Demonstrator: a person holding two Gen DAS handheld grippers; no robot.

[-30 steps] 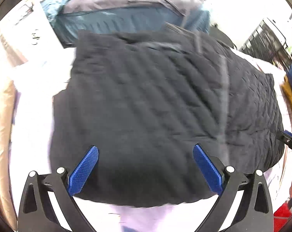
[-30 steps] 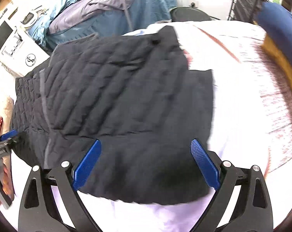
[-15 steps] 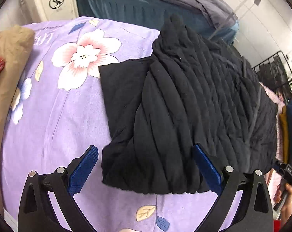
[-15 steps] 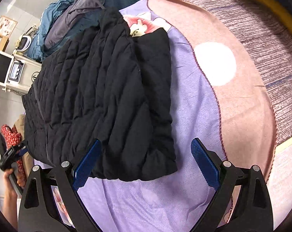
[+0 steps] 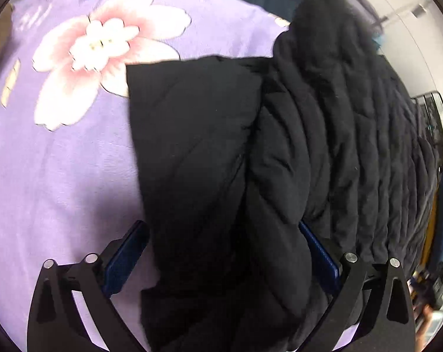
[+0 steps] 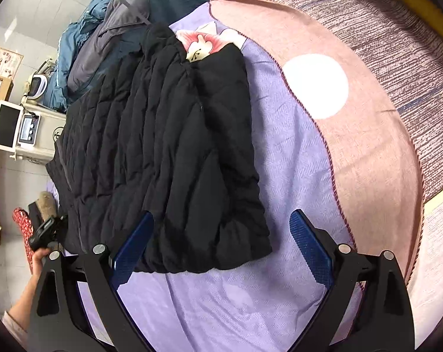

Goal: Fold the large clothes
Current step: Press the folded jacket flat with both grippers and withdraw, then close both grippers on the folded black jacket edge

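The black quilted jacket (image 6: pixel 168 158) lies on the purple bedspread (image 6: pixel 294 170). My left gripper (image 5: pixel 221 252) straddles its near end; my right gripper (image 6: pixel 218 243) hangs spread over its corner. Both are unclosed. I should bite deep, at matching points.

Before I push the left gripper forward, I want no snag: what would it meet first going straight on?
The black quilted jacket. Its folded near end already lies between the open fingers of the left gripper, so contact looks immediate, though depth is hard to judge.

Jacket (image 6: pixel 168 152) on bedspread (image 6: pixel 294 176), clothes pile (image 6: pixel 110 44) behind.
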